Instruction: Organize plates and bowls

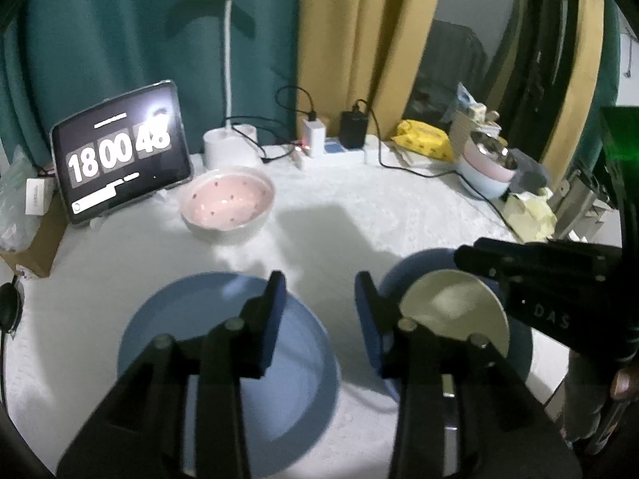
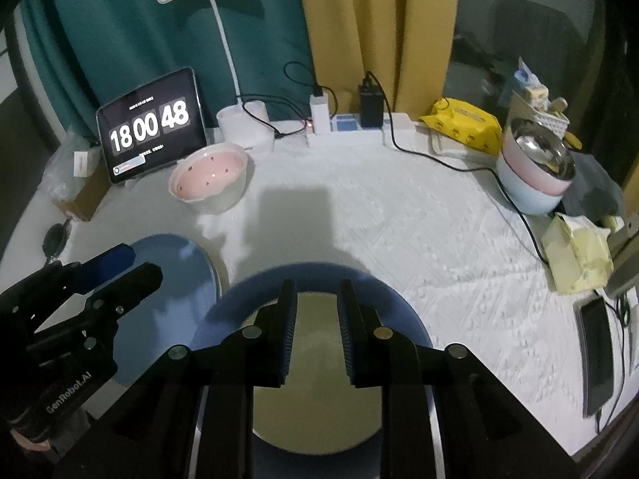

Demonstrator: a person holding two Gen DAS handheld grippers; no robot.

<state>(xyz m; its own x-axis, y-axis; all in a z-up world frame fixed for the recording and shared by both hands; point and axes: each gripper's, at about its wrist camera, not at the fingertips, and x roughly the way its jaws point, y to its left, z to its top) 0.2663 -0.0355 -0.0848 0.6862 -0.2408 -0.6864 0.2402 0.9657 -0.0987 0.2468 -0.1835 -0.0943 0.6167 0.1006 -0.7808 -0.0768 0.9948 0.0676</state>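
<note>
1. There are two blue plates. One light blue plate (image 1: 223, 363) lies flat on the white table (image 2: 399, 219). A darker blue plate (image 2: 319, 275) lies just beside it.
2. One small cream plate (image 2: 315, 359) sits on the darker blue plate.
3. One pink bowl (image 1: 227, 203) stands near the tablet clock (image 1: 120, 151).
4. More bowls are stacked at the far right (image 2: 535, 175); how many is hard to tell.
5. The left gripper (image 1: 319, 311) is partly open over the light blue plate and holds nothing.
6. The right gripper (image 2: 317, 331) has a small gap; it hides part of the cream plate, and I cannot tell if it holds it.
</note>
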